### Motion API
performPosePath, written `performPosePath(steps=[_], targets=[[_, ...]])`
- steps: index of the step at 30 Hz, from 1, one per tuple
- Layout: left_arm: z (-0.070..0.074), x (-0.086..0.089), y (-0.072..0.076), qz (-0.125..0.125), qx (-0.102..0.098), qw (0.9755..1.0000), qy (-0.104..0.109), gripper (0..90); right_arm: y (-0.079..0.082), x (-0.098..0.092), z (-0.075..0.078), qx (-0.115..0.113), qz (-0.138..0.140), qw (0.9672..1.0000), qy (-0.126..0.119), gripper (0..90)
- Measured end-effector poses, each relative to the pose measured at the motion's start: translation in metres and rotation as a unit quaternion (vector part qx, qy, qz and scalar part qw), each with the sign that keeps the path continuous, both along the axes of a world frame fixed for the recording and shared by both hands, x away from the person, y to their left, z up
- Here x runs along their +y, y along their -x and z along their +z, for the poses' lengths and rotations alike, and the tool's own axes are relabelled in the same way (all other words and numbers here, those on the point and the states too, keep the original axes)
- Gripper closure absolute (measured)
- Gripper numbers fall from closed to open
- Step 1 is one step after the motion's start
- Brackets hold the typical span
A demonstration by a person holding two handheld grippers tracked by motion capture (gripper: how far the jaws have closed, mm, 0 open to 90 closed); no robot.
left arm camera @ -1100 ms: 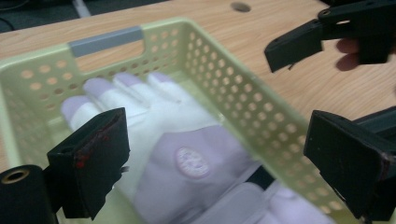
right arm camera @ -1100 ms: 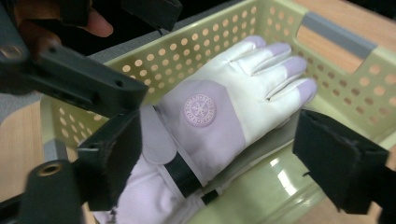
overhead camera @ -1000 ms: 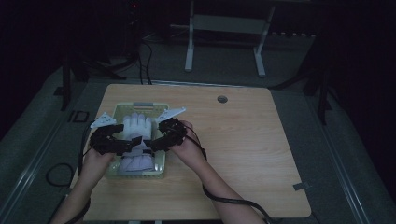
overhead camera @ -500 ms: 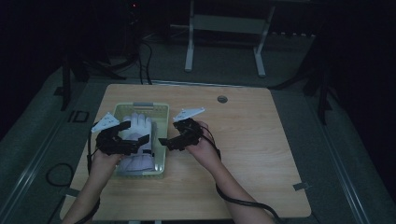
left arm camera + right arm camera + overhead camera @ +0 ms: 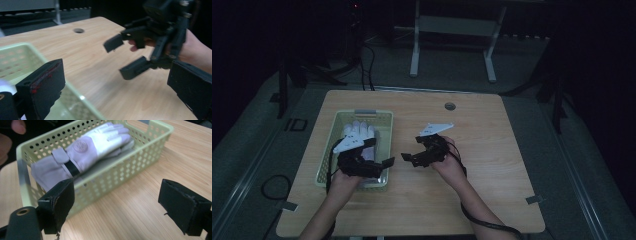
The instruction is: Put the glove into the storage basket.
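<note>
A pale green basket is seen on the left part of a wooden bench, and a white glove (with a dark wrist strap) is laid inside it. The left gripper is held over the basket's near right corner, its jaws spread wide with nothing between them. The right gripper is held over bare bench just right of the basket, its jaws likewise spread and empty.

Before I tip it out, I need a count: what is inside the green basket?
Inside the green basket lies a white glove with a dark wrist strap. Whether a second glove lies under it is hidden.
</note>
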State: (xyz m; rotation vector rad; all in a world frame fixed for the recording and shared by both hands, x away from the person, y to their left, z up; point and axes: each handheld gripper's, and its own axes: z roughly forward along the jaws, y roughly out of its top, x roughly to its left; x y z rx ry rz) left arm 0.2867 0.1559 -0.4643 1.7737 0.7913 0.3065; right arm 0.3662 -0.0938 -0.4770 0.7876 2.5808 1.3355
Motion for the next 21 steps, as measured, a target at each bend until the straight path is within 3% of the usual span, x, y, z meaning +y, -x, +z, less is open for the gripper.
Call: performPosePath(steps=[5,8,21], targets=[[-0.009,-0.024,0.004,-0.031,-0.007,0.9994,-0.011,1.8,0.001,-0.02,-0.006,0.01,-0.014,0.9998,-0.013,13.8],[-0.012,-0.037,0.006,-0.053,-0.005,0.9985,-0.011,1.8,0.003,-0.03,-0.011,0.005,-0.013,0.9999,0.0,13.8],[-0.027,-0.078,0.014,-0.109,0.008,0.9936,-0.029,1.8,0.009,-0.075,-0.028,-0.001,-0.024,0.9997,0.007,13.9]])
